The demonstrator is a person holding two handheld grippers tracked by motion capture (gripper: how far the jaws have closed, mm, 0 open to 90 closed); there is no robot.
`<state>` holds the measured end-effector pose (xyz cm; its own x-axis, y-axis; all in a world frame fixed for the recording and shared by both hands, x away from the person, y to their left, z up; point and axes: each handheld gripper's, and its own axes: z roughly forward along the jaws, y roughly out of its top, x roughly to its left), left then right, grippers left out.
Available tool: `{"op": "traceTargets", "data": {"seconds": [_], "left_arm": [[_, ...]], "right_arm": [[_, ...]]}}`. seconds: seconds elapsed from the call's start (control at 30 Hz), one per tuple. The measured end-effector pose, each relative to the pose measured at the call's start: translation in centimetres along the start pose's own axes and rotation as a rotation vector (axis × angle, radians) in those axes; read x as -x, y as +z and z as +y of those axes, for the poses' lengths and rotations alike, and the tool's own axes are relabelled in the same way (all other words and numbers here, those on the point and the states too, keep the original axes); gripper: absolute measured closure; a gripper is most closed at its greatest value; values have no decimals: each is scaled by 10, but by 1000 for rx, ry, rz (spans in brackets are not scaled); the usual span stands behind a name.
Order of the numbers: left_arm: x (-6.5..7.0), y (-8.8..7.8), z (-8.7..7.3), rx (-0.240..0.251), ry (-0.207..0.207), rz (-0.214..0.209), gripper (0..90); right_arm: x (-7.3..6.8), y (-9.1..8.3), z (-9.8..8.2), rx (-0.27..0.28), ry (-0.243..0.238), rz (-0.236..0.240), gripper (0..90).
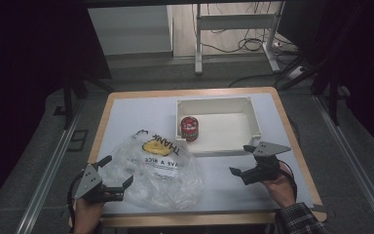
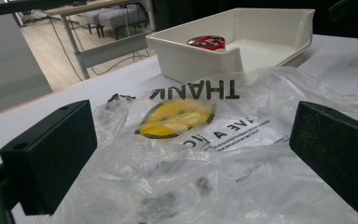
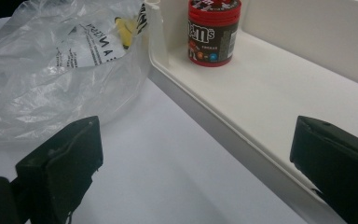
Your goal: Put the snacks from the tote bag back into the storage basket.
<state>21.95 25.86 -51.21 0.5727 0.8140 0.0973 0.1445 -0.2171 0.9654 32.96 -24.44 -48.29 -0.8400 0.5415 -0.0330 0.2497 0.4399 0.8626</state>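
Observation:
A crumpled clear plastic bag [image 1: 158, 168] with a yellow smiley and black print lies on the white table top, front left. My left gripper [image 1: 116, 171] is open at the bag's left edge; in the left gripper view the bag [image 2: 200, 140] spreads between the two black jaws. A red candy tub [image 1: 190, 128] stands upright in the left part of a white tray [image 1: 253, 117]. My right gripper [image 1: 242, 159] is open just in front of the tray's near wall. The right gripper view has the tub [image 3: 213, 31] far ahead and the tray's rim [image 3: 223, 126] running between the jaws.
The table [image 1: 126, 109] has a wooden border and sits on a grey floor. A metal desk frame [image 1: 233, 29] and loose cables stand behind the table. Bare white surface lies between the bag and my right gripper.

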Motion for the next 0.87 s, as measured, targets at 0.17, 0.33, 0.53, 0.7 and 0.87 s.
{"op": "traceTargets", "data": {"seconds": [0.17, 0.33, 0.53, 0.7, 0.87], "left_arm": [[0, 0, 0, -1, 0, 1, 6], [0, -1, 0, -1, 0, 3, 6], [1, -1, 0, -1, 0, 3, 7], [1, -1, 0, 0, 1, 3, 6], [1, -1, 0, 1, 3, 3, 7]], "right_arm": [[1, -6, -3, 0, 6, -11, 26], [2, -12, -6, 8, 19, -18, 26], [4, -19, -11, 0, 41, -27, 27], [4, -25, -15, -14, 65, -33, 26], [6, -28, -17, 2, 79, -25, 26]]}}
